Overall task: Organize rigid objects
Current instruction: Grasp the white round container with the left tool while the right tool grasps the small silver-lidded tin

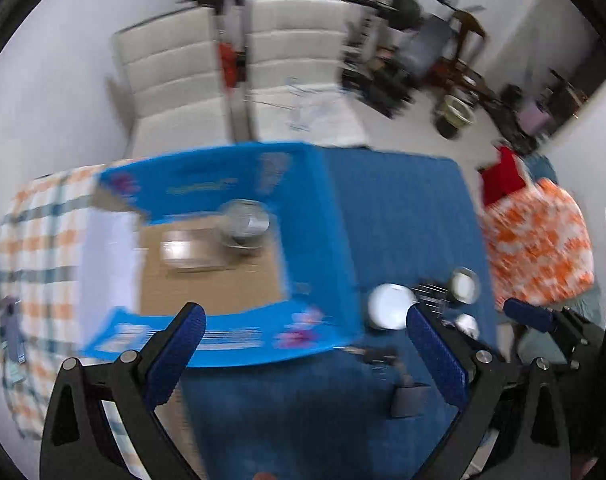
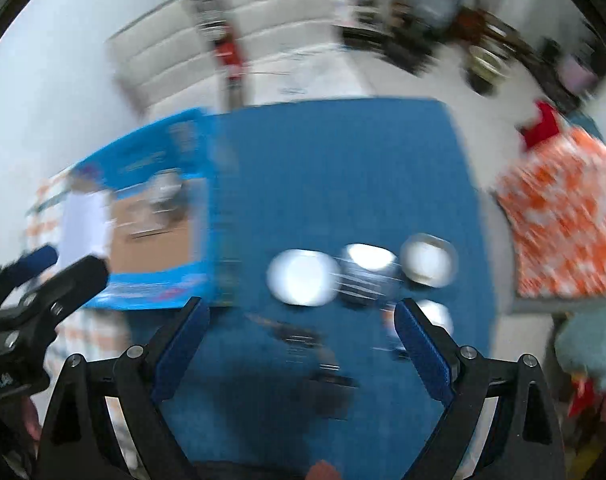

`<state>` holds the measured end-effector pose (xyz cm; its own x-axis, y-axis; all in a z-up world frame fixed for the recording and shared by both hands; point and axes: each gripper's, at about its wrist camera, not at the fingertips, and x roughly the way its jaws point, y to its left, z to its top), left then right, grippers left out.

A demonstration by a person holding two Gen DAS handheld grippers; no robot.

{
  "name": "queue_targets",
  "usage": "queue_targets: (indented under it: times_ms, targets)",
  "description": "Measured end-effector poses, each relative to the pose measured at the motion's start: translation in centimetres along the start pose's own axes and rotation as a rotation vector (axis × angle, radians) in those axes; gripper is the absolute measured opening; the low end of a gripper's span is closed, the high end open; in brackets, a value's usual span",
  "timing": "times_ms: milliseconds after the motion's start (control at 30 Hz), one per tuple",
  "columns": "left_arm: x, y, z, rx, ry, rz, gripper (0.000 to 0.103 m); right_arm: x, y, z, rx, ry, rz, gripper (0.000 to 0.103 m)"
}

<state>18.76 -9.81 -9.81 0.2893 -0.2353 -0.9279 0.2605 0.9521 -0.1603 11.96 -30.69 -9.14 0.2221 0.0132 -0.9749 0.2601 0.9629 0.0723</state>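
**Blue pads spread wide over the blue cloth**

Blue-padded, my left gripper [image 1: 305, 340] hangs released with nothing between its fingers, above the near edge of the blue cardboard box [image 1: 323, 216]. My right gripper [image 2: 301, 334] is likewise spread and empty, over the blue tablecloth [image 2: 343, 168].

Inside the box, on its brown floor, I see a round steel container [image 1: 245, 222] and beside it a squarish shiny piece [image 1: 179, 250], too blurred to name. Just right of the box a white round dish [image 1: 391, 306] sits on the cloth, with a steel bowl [image 1: 465, 285] near it and dark utensils between them that I cannot make out.

Left of the box lies a checked orange-and-blue cloth [image 1: 39, 240]. Right of the table is an orange-and-white patterned fabric [image 1: 539, 248]. Beyond stand two pale chairs [image 1: 175, 76].
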Motion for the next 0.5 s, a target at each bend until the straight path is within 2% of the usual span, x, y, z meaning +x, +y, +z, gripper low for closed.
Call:
queue_targets:
  times_ms: [133, 267, 367, 500]
  targets:
    - [4.5, -6.4, -1.3, 0.023, 0.029, -0.058, 0.103, 2.6, -8.3, -0.4, 0.133, 0.025, -0.092, 0.096]
    - [11.2, -11.8, -3.2, 0.046, 0.122, -0.024, 0.103, 5.5, -13.2, -1.6, 0.173, 0.021, -0.148, 0.095]
    - [15.2, -13.1, -3.8, 0.005, 0.198, 0.003, 0.103, 8.2, -15.4, -2.0, 0.208, 0.06, -0.139, 0.096]
    - [18.4, -13.9, -3.7, -0.015, 0.228, 0.066, 0.103, 10.6, -17.0, -1.4, 0.244, 0.08, -0.088, 0.096]
